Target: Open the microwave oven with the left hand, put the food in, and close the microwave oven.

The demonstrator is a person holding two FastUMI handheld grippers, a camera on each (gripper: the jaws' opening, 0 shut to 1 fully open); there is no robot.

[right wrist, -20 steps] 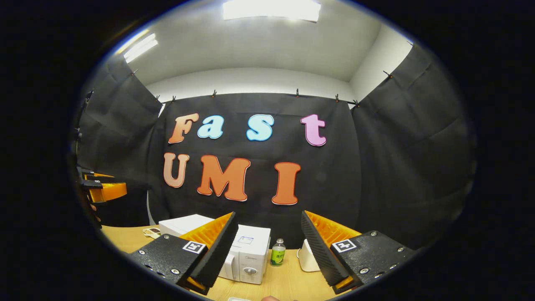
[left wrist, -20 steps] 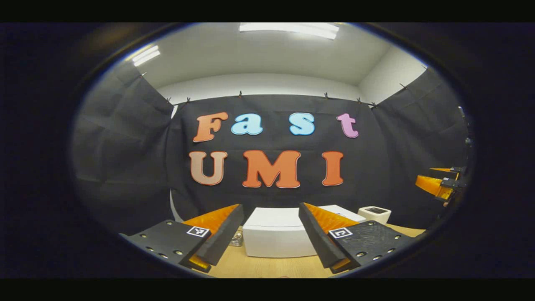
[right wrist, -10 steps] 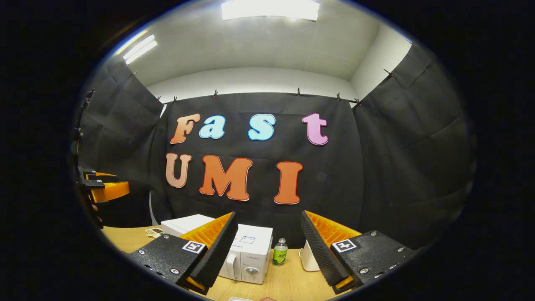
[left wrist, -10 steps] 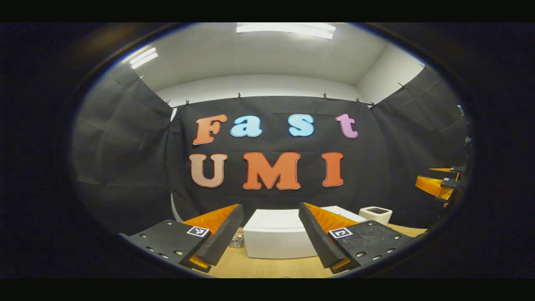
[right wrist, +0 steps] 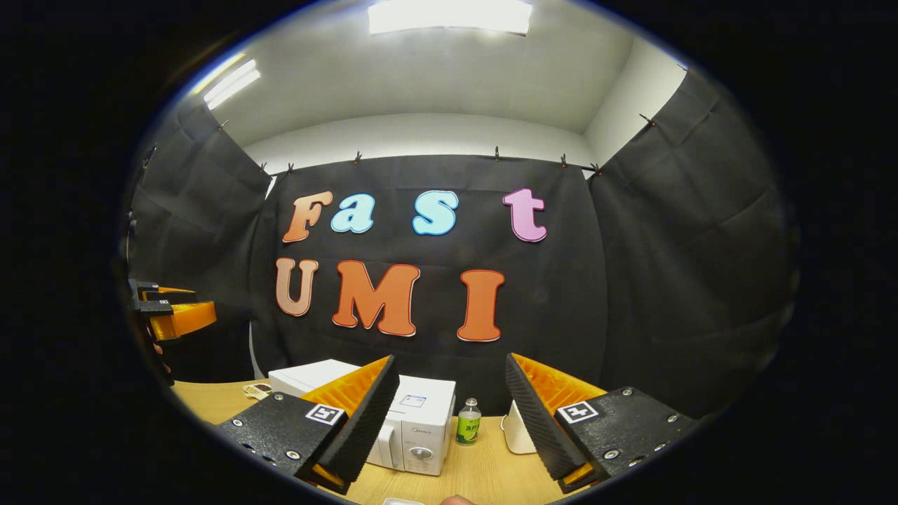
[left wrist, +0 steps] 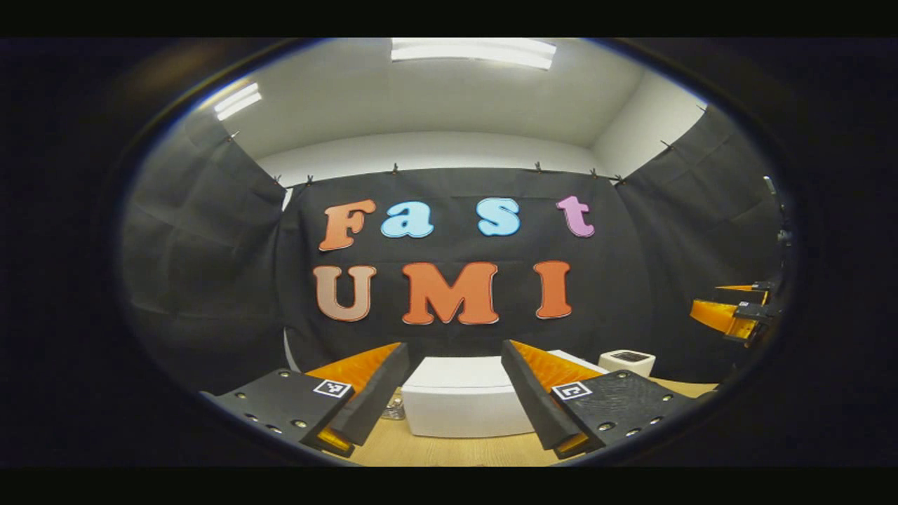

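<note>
Left gripper view shows my left claw (left wrist: 450, 400) spread wide with nothing between its fingers, held above the table (left wrist: 456, 450) and aimed at the microwave (left wrist: 459, 405), which sits straight ahead on the wood, well apart from the fingertips. From this side I see only a plain white flank. In the right gripper view my right claw (right wrist: 449, 421) is likewise spread and empty, and past its left finger the microwave (right wrist: 414, 428) shows its front: a knob low down and an upright handle just left of it. A small green-labelled bottle (right wrist: 466, 423) stands just right of the microwave, and a white box (right wrist: 518, 429) beyond that. I judge the door shut and nothing begun. The microwave looks heavy and rigid, so it should stay put; the handle is smooth plastic, likely slippery, so I would close both fingers squarely across that upright bar and pull gently. I cannot pick out the food for certain.
</note>
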